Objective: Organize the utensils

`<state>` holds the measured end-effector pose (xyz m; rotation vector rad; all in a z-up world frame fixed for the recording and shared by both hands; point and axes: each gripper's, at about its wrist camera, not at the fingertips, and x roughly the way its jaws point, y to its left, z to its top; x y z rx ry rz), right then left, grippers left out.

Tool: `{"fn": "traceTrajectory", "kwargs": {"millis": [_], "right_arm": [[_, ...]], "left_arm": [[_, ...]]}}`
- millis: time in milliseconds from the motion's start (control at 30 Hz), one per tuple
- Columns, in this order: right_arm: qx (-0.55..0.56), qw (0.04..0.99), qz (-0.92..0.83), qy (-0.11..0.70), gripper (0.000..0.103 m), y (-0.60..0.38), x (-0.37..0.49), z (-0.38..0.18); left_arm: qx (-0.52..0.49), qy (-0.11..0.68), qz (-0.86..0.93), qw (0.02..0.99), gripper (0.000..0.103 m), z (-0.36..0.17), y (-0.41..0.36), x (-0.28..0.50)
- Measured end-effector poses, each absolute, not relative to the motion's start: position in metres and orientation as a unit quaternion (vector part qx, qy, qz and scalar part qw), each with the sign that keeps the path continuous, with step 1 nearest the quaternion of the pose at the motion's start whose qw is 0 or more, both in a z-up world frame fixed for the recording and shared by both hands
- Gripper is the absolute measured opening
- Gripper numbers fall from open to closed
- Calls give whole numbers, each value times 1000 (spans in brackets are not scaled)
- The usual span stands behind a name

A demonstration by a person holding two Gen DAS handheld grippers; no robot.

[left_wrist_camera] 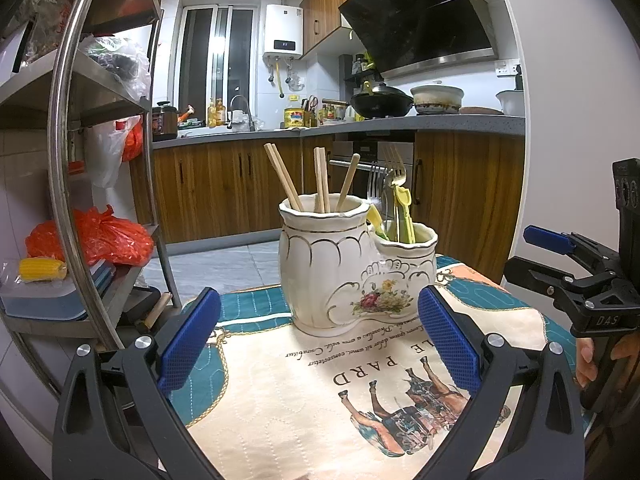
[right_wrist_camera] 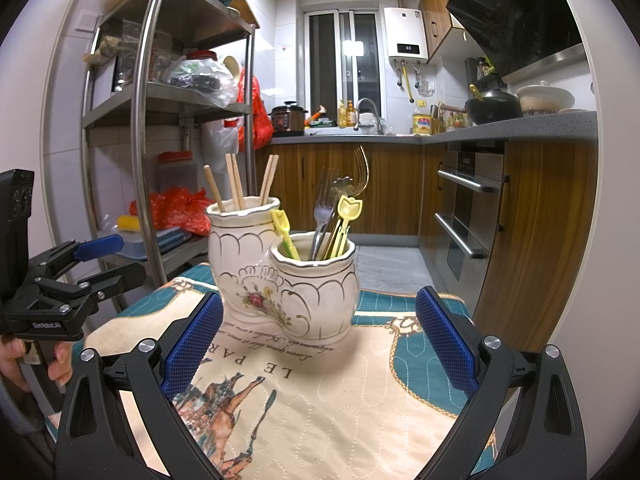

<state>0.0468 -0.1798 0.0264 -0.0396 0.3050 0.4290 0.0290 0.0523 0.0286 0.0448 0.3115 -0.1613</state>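
A white ceramic double holder [left_wrist_camera: 344, 276] [right_wrist_camera: 280, 280] stands on the printed table mat [left_wrist_camera: 304, 396] [right_wrist_camera: 352, 392]. Its taller cup holds several wooden chopsticks [left_wrist_camera: 288, 178] [right_wrist_camera: 234, 182]. Its lower cup holds metal forks [left_wrist_camera: 394, 172] [right_wrist_camera: 326, 208] and small yellow plastic picks [left_wrist_camera: 404, 208] [right_wrist_camera: 348, 212]. My left gripper [left_wrist_camera: 318, 340] is open and empty, in front of the holder. My right gripper [right_wrist_camera: 318, 340] is open and empty, also just in front of it. Each gripper shows at the edge of the other's view, the right one [left_wrist_camera: 560, 256] and the left one [right_wrist_camera: 100, 256].
A steel shelf rack [left_wrist_camera: 100, 160] [right_wrist_camera: 160, 120] with bags, boxes and a corn cob [left_wrist_camera: 42, 270] stands left of the table. Wooden kitchen cabinets [left_wrist_camera: 224, 188], an oven [right_wrist_camera: 468, 216] and a worktop with pots [left_wrist_camera: 384, 104] lie beyond.
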Motion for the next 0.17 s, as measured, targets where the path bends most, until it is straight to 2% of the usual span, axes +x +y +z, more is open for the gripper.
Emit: {"fn": "traceTrajectory", "kwargs": {"millis": [167], "right_arm": [[-20,965,212,151,96,-180,47,26]], "left_arm": [[22,155,-80,984,97,28,52,30]]}}
